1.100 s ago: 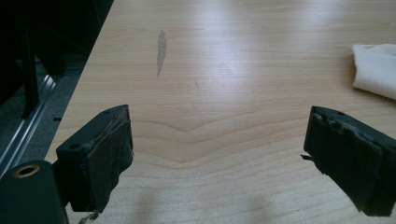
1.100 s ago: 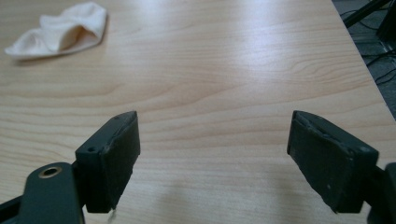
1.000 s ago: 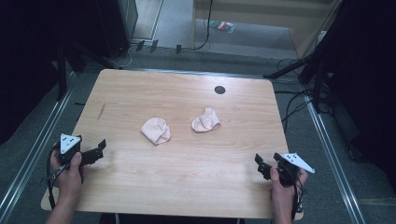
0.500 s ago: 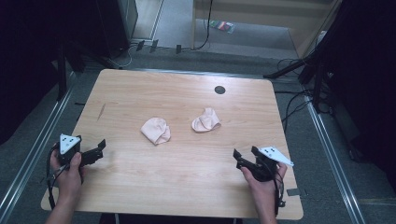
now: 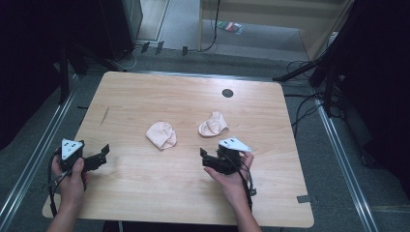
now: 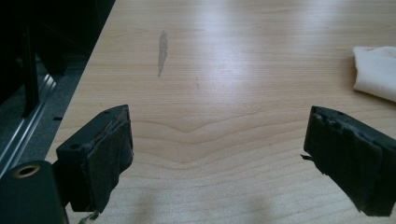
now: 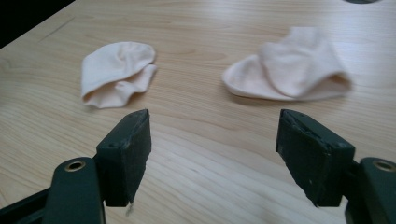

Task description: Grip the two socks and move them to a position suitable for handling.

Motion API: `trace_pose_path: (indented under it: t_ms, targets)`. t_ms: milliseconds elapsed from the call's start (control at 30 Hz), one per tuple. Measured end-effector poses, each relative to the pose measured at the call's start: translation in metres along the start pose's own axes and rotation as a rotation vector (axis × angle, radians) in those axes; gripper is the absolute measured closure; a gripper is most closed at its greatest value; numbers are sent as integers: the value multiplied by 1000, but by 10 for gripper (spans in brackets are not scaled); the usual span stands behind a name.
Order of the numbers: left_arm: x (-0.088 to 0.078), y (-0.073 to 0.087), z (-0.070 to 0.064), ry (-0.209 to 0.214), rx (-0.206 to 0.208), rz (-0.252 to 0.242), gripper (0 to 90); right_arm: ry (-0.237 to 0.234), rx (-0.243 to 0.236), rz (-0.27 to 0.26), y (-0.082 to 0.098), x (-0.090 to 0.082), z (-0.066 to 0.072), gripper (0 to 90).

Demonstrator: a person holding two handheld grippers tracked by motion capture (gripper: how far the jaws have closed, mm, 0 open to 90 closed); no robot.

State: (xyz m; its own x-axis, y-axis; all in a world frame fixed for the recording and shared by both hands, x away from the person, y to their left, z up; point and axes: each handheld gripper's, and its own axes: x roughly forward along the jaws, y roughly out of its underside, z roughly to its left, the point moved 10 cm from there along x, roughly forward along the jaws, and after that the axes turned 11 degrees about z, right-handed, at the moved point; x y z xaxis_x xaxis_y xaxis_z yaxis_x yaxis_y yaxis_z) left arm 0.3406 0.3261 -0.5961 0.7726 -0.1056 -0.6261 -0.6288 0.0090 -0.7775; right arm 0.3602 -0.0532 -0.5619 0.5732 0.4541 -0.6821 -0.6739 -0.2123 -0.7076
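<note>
Two pale pink socks lie crumpled near the middle of the wooden table [image 5: 145, 96], close but apart. The left sock [image 5: 161, 135] sits at about nine o'clock from the right sock [image 5: 213, 124], which lies a little farther from me.

My right gripper [image 5: 203, 158] hovers at about six o'clock from the right sock, near it but not touching, pointing toward nine o'clock in the high view. Its jaws stand wide apart with nothing between them. In the right gripper view both socks [image 7: 117, 73] [image 7: 289, 65] lie just beyond the black pads [image 7: 126, 154], one ahead of each jaw, with bare wood in the gap.

My left gripper [image 5: 105, 152] is held low over the table's left edge, at about eight o'clock from the left sock and well apart from it. Its jaws are also spread wide and hold nothing. In the left gripper view the near sock's edge [image 6: 376, 72] shows at two o'clock, and a grey smudge [image 6: 162, 51] marks the wood at eleven o'clock.

A small dark round hole [image 5: 227, 93] sits near the table's far edge, at about twelve o'clock from the right sock.
</note>
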Motion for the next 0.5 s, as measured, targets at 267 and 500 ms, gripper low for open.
trace_pose_path:
  t_ms: [267,500]
  targets:
    - [0,0,0,5,-2,3,86,-64,-42,25,-17,38,46,273]
    - [1,0,0,5,-1,7,86,-68,-44,54,-35,65,66,262]
